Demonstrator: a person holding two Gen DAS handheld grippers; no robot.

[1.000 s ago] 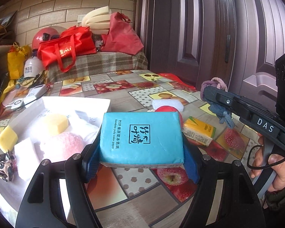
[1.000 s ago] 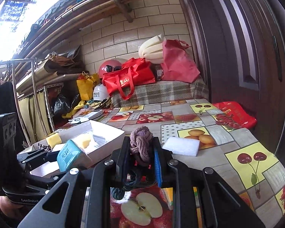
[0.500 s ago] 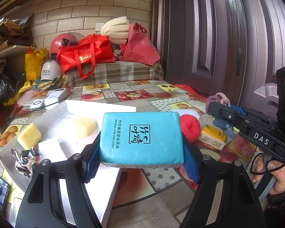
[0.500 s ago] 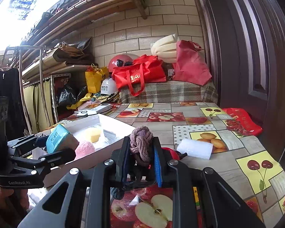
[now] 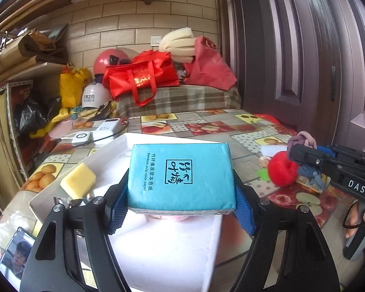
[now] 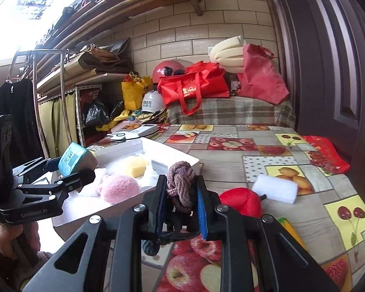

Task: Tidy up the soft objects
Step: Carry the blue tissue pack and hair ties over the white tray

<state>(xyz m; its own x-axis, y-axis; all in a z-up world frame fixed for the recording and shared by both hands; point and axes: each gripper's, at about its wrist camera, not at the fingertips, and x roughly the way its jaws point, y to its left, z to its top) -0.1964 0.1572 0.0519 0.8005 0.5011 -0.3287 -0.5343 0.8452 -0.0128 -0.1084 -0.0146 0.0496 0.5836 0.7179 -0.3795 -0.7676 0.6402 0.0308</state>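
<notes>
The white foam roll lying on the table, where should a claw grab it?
Grip the white foam roll across its middle, coming from above. It lies flat on the table, rounded sides exposed, with the red plush ball close on one side.

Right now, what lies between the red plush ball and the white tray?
In the right wrist view, the knotted rope held by the right hand-held gripper sits between the red plush ball and white tray.

Left wrist view: close over white tray point(image 5: 114, 146), facing far brick wall point(image 5: 133, 24). Right wrist view: slightly right, above table point(image 6: 267, 165), same heading. Shared: tray point(image 6: 172, 150), table, far wall, each other's gripper.
</notes>
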